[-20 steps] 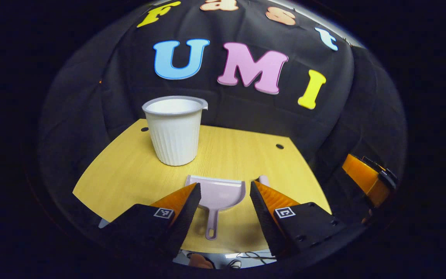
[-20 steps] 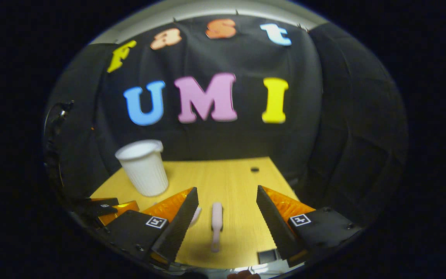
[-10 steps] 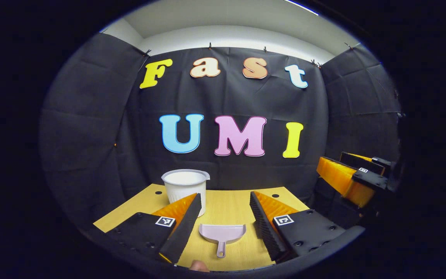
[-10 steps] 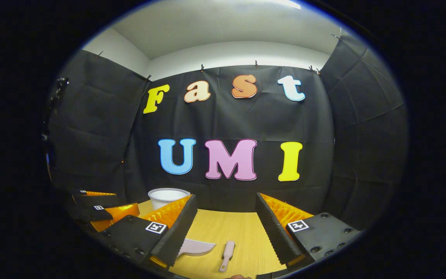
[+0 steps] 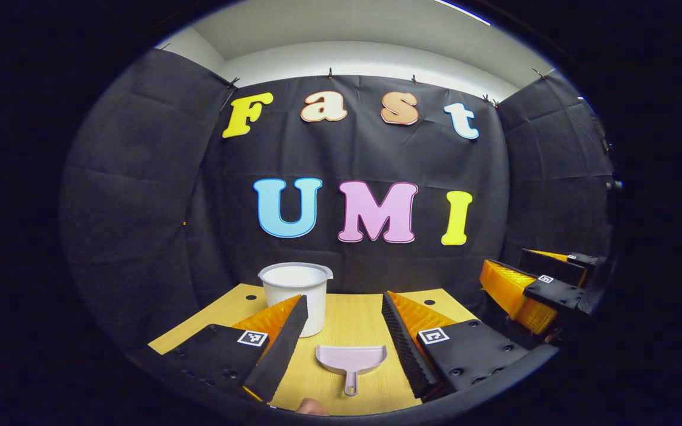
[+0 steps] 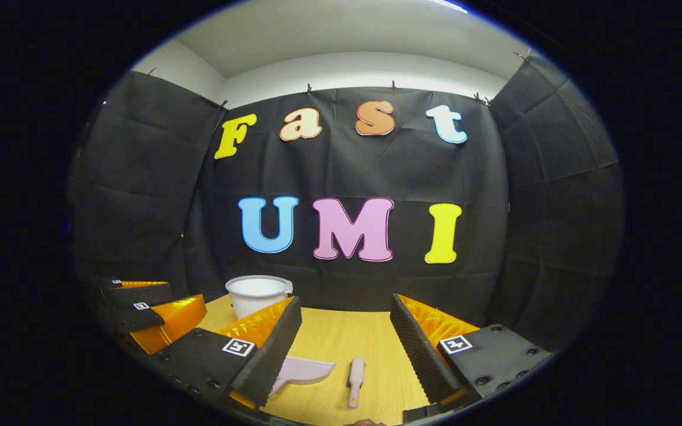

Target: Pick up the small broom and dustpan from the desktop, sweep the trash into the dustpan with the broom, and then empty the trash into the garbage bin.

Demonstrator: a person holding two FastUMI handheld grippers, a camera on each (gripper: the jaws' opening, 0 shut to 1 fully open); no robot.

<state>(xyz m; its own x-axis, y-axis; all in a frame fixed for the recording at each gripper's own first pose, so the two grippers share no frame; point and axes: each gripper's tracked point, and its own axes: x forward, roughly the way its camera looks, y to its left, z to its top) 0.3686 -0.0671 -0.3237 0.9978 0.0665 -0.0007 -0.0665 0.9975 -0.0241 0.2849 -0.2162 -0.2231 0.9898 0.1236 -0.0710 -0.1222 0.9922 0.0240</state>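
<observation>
Between left gripper (image 5: 341, 340) fingers, spread wide and empty: dustpan (image 5: 351, 359) flat on surface (image 5: 350, 316), just ahead and below, handle pointing back toward fingers, mouth toward white bin (image 5: 295, 293) beyond, left of centre. Right gripper (image 6: 345, 346) fingers likewise wide, nothing held; small broom (image 6: 356, 373) lies between them, long axis running roughly along fingers, dustpan just left of it, apart. Judgement: each gripper nearer its own tool; straight descent along handle axis should suit both grasps. Trash not discernible.
</observation>
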